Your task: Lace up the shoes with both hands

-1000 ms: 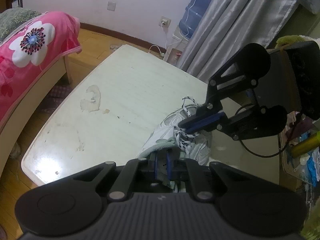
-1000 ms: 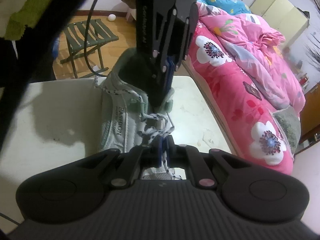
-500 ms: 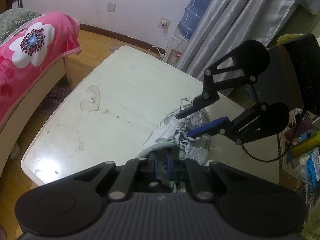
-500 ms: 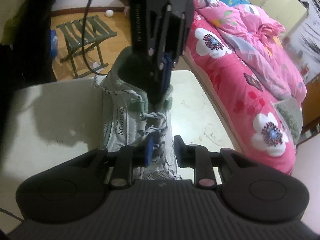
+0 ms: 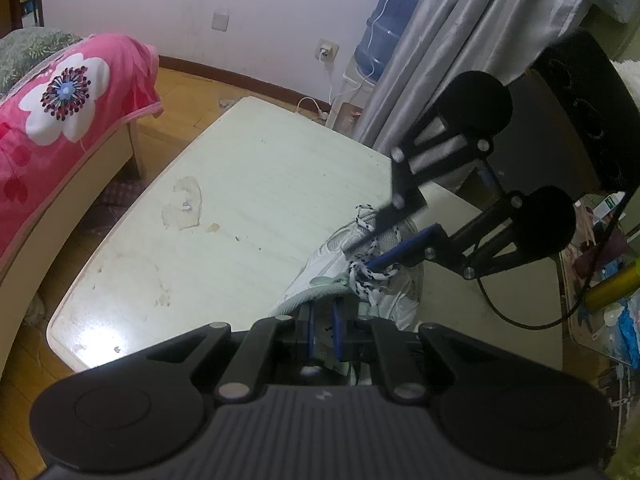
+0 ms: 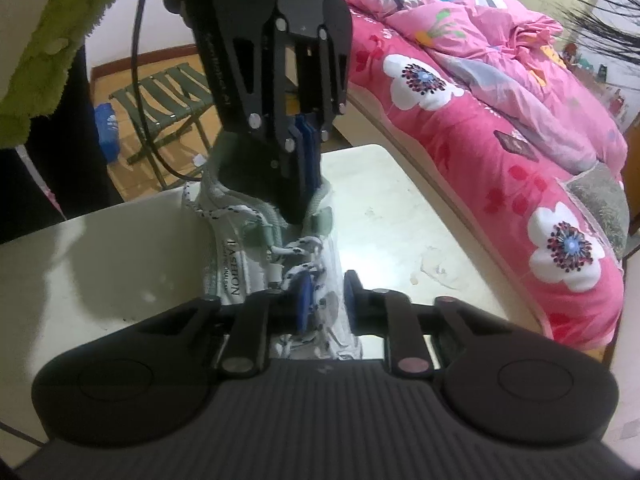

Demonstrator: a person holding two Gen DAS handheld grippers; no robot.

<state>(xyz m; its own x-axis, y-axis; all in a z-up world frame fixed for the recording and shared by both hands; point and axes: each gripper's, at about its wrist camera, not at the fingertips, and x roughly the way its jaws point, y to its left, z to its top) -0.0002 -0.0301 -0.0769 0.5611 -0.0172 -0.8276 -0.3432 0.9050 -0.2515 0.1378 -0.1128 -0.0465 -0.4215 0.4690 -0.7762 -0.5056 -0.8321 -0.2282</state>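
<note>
Left gripper (image 6: 306, 184) jaws apparently clamping shoe (image 6: 256, 248) collar, right gripper (image 6: 324, 296) jaws closing around lace (image 6: 304, 248)

We see a cream table (image 5: 240, 208) on a wooden floor (image 5: 188, 92), a white wall (image 5: 160, 4) with a socket (image 5: 327, 50), grey curtains (image 5: 440, 40) beside a blue water bottle (image 5: 386, 28), a pink flowered bedspread (image 6: 500, 120) (rumpled), and a green folding stool (image 6: 160, 100).
</note>
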